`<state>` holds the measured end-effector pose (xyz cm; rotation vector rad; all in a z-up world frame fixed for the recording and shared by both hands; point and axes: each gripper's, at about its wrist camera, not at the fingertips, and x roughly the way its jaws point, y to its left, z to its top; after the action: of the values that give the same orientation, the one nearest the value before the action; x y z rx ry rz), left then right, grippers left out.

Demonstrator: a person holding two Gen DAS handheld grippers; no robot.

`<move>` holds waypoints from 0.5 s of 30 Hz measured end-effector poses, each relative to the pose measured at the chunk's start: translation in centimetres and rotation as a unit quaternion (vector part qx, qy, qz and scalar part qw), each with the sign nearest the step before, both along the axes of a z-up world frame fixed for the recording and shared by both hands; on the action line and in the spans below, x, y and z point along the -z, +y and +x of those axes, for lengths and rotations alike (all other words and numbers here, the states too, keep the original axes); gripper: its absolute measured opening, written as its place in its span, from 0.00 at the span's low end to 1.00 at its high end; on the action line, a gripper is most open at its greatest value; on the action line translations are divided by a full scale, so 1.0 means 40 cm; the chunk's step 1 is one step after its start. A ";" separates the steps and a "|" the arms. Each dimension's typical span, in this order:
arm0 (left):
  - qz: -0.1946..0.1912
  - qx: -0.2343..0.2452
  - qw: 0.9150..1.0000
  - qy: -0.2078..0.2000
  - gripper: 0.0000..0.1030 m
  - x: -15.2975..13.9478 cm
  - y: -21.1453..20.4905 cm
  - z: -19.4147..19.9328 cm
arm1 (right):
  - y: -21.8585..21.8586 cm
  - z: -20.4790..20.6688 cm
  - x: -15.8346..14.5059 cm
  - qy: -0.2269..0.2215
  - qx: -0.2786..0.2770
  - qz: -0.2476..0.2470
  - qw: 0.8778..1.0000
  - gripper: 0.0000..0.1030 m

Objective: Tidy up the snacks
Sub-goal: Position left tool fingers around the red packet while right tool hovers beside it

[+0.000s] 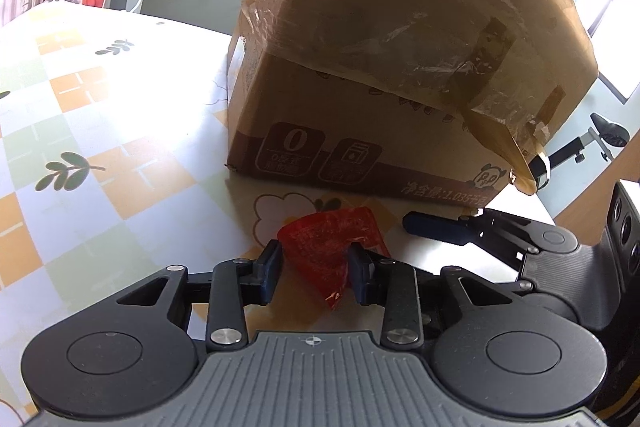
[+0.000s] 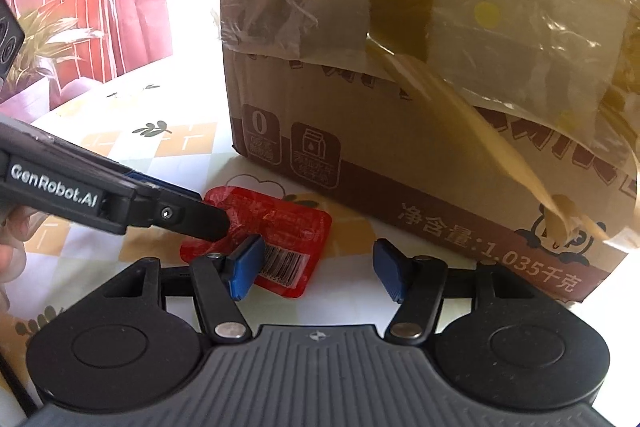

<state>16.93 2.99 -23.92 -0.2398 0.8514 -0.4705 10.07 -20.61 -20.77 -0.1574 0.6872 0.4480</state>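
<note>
A red snack packet (image 1: pixel 326 241) lies on the patterned tablecloth just in front of a taped cardboard box (image 1: pixel 400 47). My left gripper (image 1: pixel 316 254) is shut on it, with both blue pads pressed on the packet's crumpled sides. In the right wrist view the same packet (image 2: pixel 280 223) shows its barcode, and the left gripper's black finger (image 2: pixel 200 217) reaches over it from the left. My right gripper (image 2: pixel 318 251) is open with bare table between its fingers; the packet sits beside its left pad. One of its fingers (image 1: pixel 432 227) lies to the right of the packet.
The large box (image 2: pixel 400 67), wrapped in clear and brown tape, stands close ahead and blocks the far side. The checked tablecloth (image 1: pixel 100 107) stretches away to the left. A red chair (image 2: pixel 60 7) and a plant stand behind the table. A hand (image 2: pixel 8 255) shows at the left edge.
</note>
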 end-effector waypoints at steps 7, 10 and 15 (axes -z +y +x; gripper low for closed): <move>0.001 -0.031 0.999 0.007 0.36 -0.002 -0.005 -0.008 | -0.001 0.001 0.005 0.001 0.002 0.005 1.000 0.60; 0.017 -0.034 0.999 -0.005 0.36 -0.004 -0.020 -0.015 | -0.001 0.001 0.007 0.001 0.002 0.008 1.000 0.60; -0.001 -0.045 0.999 -0.002 0.38 -0.001 -0.021 -0.008 | 0.003 -0.004 0.006 0.001 0.005 0.009 1.000 0.59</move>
<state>16.61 2.15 -23.90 -0.2779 0.8325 -0.3869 9.89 -20.50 -21.02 -0.1356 0.6858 0.4452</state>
